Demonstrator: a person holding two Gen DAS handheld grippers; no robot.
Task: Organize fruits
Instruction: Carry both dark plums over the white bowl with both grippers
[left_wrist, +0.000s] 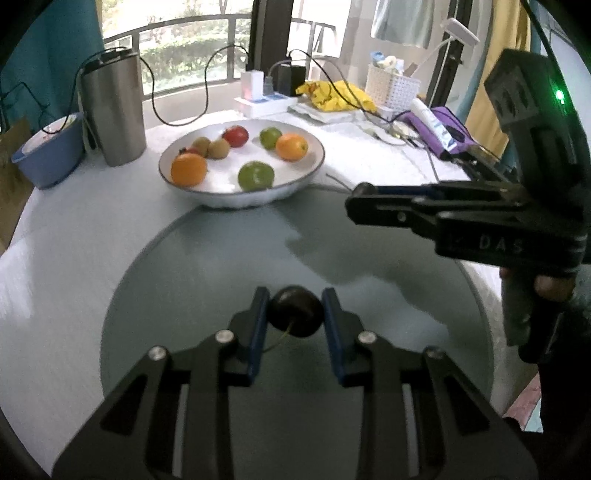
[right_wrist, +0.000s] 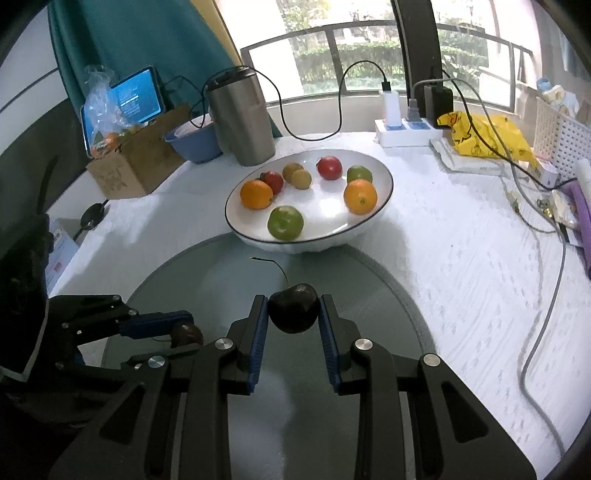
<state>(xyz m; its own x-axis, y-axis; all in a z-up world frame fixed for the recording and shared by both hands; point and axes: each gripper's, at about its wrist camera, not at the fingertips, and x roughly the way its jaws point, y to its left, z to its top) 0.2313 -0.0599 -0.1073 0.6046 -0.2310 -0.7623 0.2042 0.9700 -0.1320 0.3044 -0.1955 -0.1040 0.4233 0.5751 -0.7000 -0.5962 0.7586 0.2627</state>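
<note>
My left gripper (left_wrist: 295, 308) is shut on a dark cherry (left_wrist: 295, 312) above the round glass plate (left_wrist: 184, 295). My right gripper (right_wrist: 293, 308) is shut on another dark cherry (right_wrist: 294, 308) with a long stem, over the same glass plate (right_wrist: 221, 273). The left gripper (right_wrist: 184, 334) with its cherry (right_wrist: 187, 334) also shows at the lower left of the right wrist view. The right gripper (left_wrist: 354, 201) shows side-on in the left wrist view. A white bowl (left_wrist: 306, 173) beyond the plate holds oranges (left_wrist: 188, 169), green fruits (left_wrist: 256, 176), kiwis and red fruits.
A steel tumbler (left_wrist: 114, 110) and a blue bowl (left_wrist: 51, 155) stand left of the bowl. A cardboard box (right_wrist: 133, 166) with a tablet is at the far left. A power strip (right_wrist: 406, 131), yellow bag (right_wrist: 487, 136), white basket (left_wrist: 393, 88) and cables (right_wrist: 543, 295) lie to the right.
</note>
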